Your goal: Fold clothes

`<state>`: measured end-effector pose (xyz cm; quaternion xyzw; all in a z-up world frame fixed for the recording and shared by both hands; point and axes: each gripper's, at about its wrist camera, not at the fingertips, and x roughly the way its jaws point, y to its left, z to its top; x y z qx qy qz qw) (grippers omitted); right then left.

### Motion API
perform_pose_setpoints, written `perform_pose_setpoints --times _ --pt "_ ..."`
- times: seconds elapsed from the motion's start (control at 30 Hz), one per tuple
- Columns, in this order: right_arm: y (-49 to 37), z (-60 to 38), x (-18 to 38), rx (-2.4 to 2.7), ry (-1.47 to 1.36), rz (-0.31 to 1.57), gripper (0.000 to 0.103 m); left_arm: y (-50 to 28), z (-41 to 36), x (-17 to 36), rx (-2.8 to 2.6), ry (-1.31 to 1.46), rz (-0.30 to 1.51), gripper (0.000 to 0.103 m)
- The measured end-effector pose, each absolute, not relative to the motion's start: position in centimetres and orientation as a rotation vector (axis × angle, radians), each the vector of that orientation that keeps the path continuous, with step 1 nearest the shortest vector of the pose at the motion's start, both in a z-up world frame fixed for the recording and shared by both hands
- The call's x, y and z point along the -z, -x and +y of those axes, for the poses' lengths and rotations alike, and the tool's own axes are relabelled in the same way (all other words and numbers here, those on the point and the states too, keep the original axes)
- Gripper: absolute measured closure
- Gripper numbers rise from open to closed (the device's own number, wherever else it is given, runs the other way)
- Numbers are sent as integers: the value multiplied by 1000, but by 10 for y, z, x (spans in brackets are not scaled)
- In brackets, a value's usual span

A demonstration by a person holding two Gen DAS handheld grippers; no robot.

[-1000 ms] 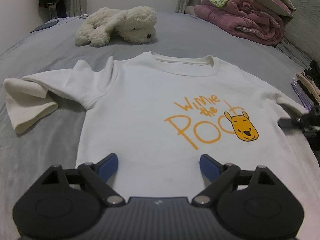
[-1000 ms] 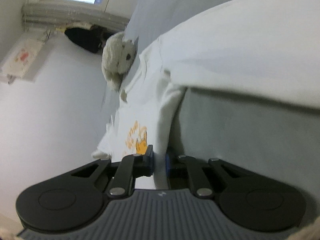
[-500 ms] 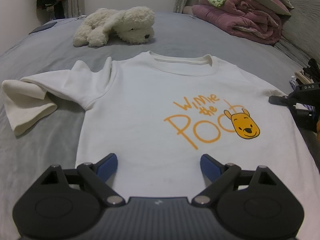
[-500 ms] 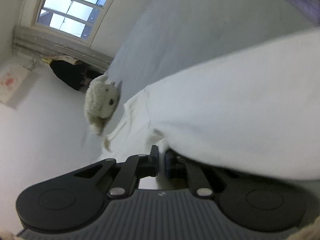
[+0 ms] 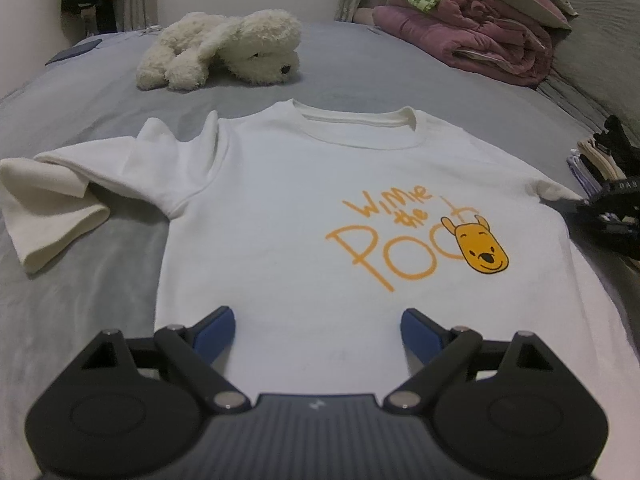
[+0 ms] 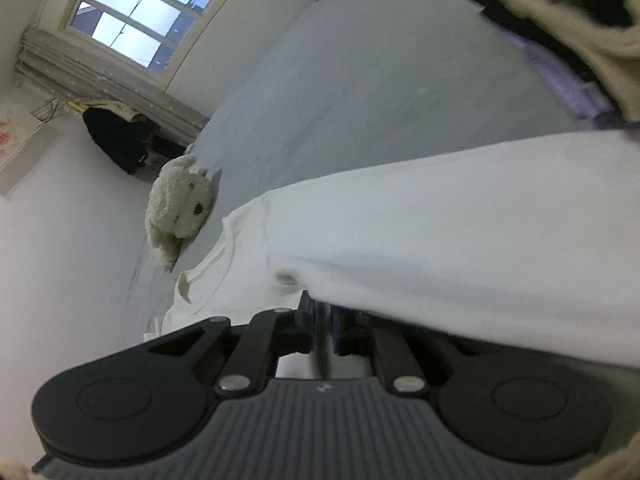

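A white T-shirt (image 5: 288,216) printed with orange lettering and a yellow bear face lies front-up on a grey bed (image 5: 360,64), its collar toward the far end and its hem nearest the left wrist camera; the left gripper (image 5: 318,330) hovers over the lower middle of the shirt with its blue-tipped fingers (image 5: 212,332) spread wide, holding nothing; the shirt's sleeve (image 5: 52,204) on the left of that view lies crumpled outward on the sheet, its cuff turned over; the right gripper (image 6: 322,322) has its jaws pinched together on a fold of the same white cloth (image 6: 460,240), which drapes over its fingers and hides most of them; in the left wrist view that gripper (image 5: 608,216) shows as a dark shape at the shirt's right edge, by the other sleeve; a cream plush dog (image 5: 224,48) lies on the bed beyond the collar, apart from the shirt; a rolled mauve quilt (image 5: 472,36) with green patterned bedding on top sits at the far right corner; a small stack of folded garments (image 5: 596,160) lies at the right edge of the bed; a window (image 6: 136,12) shows in the right wrist view.
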<state>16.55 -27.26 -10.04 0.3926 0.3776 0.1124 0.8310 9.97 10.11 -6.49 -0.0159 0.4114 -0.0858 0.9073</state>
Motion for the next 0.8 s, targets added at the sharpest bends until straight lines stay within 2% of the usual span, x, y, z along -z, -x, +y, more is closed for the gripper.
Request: perform_pose_setpoints --times 0.17,0.43,0.8 --pt "-151 -282 98 -203 -831 800 85 -98 111 57 151 92 868 12" --pt "-142 -267 70 -247 -747 760 84 -95 126 45 83 134 851 12" --pt "-145 -199 38 -403 -570 700 84 -102 141 45 30 184 853 12"
